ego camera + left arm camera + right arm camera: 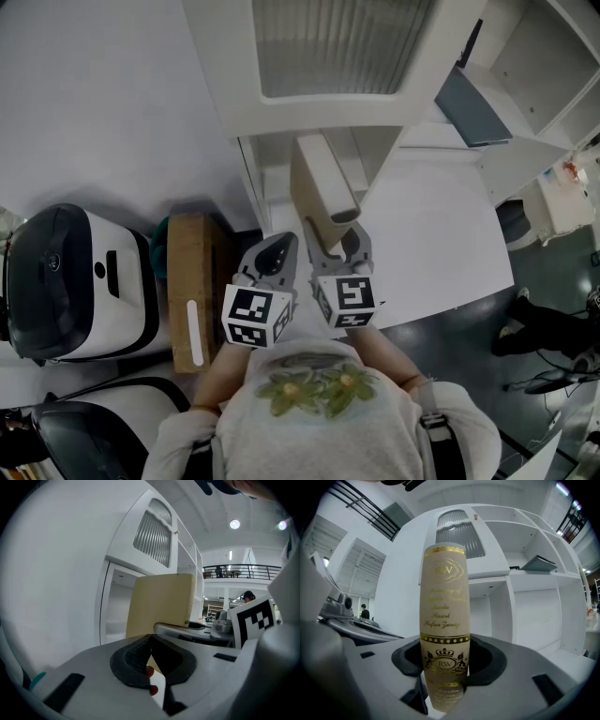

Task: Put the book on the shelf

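Clamping the cream gold-lettered book, right gripper faces white shelf unit at twelve o'clock; left gripper pinched together, empty.

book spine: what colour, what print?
Cream book spine with gold lettering, gold bands and a gold crown crest. Clearest in the right gripper view.

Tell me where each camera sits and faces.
Head view: on the person's head, looking steeply down at white shelf unit; chest shows.
Left gripper view: on left hand-held gripper, jaws shut, facing shelf.
Right gripper view: on right hand-held gripper, clamping cream gold-lettered book, facing shelf.
Shared: all show the book and shelf.
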{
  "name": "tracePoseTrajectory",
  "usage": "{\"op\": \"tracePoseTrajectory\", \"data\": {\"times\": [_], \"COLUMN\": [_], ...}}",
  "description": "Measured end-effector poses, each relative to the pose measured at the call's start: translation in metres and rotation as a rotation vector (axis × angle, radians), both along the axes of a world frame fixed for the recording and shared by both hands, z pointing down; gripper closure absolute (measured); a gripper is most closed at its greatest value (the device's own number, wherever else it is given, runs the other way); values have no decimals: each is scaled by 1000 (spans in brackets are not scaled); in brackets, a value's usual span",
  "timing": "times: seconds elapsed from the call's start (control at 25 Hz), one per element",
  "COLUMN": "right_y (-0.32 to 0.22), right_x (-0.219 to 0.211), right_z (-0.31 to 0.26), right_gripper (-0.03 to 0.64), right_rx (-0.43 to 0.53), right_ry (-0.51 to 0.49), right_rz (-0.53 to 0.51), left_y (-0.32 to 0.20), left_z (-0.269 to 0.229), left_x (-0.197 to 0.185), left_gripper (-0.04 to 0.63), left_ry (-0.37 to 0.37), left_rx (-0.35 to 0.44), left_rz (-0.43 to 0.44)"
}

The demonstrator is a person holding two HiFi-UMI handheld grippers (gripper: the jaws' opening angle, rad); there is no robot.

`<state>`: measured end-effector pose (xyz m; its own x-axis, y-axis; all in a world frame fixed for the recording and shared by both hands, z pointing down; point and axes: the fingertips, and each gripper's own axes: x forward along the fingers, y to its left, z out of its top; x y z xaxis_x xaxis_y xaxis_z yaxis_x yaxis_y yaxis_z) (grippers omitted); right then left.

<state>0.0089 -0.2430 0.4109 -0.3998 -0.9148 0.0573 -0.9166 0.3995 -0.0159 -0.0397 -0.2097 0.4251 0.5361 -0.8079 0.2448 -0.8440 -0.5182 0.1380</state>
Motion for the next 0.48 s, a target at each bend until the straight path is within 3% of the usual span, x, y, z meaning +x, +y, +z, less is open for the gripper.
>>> {"op": "tracePoseTrajectory", "data": {"times": [0.48], "right_y": [-13], "right_x": [-3], "right_z": [0], "right_gripper": [388], "right_rx": [-9], "right_ry": [11], "right_rz": [1], "left_y": [-9], "left_z": [-4], "left_x": [-1], "left_gripper": [568], "left_ry": [-2], "left_rx": [10], "left_rz": [-2]}}
